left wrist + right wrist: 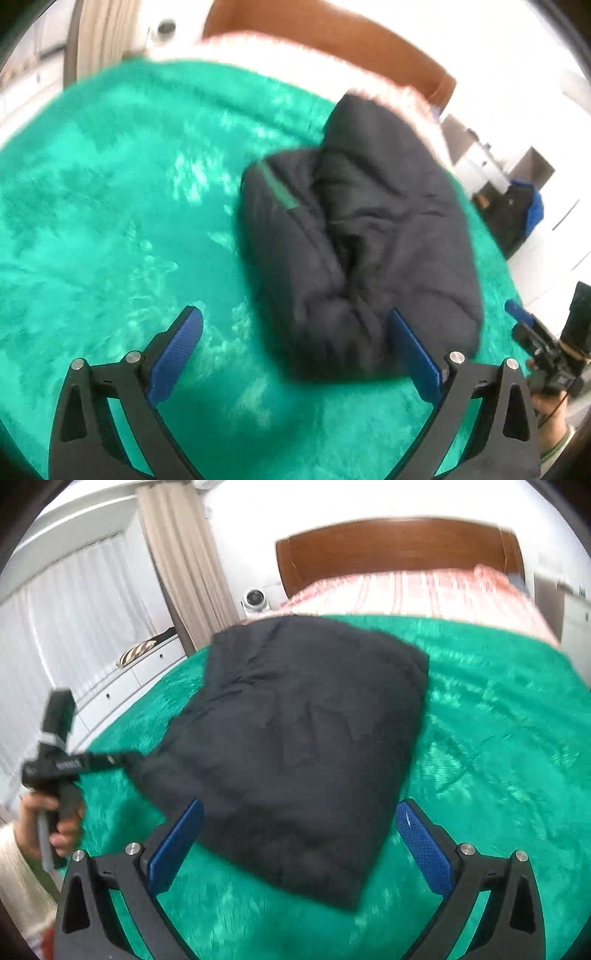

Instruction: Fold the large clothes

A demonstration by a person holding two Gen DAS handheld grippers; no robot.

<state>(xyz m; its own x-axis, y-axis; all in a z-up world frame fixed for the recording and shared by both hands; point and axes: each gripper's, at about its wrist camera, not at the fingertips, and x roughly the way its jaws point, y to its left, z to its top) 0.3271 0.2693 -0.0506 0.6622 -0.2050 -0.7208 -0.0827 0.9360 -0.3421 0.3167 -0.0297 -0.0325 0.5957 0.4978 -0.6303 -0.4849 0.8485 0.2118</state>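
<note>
On fuzzy green bed blanket [498, 738], mid-frame: hovering over folded dark puffy jacket [295, 738], left gripper [295, 347] and right gripper [301, 834] jaws gaping empty; folding likely finished, smoothing next.

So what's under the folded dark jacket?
The dark jacket lies on a green fuzzy blanket that spreads out around it on the bed. What lies beneath the jacket's own folds, and under the blanket, is covered.
</note>
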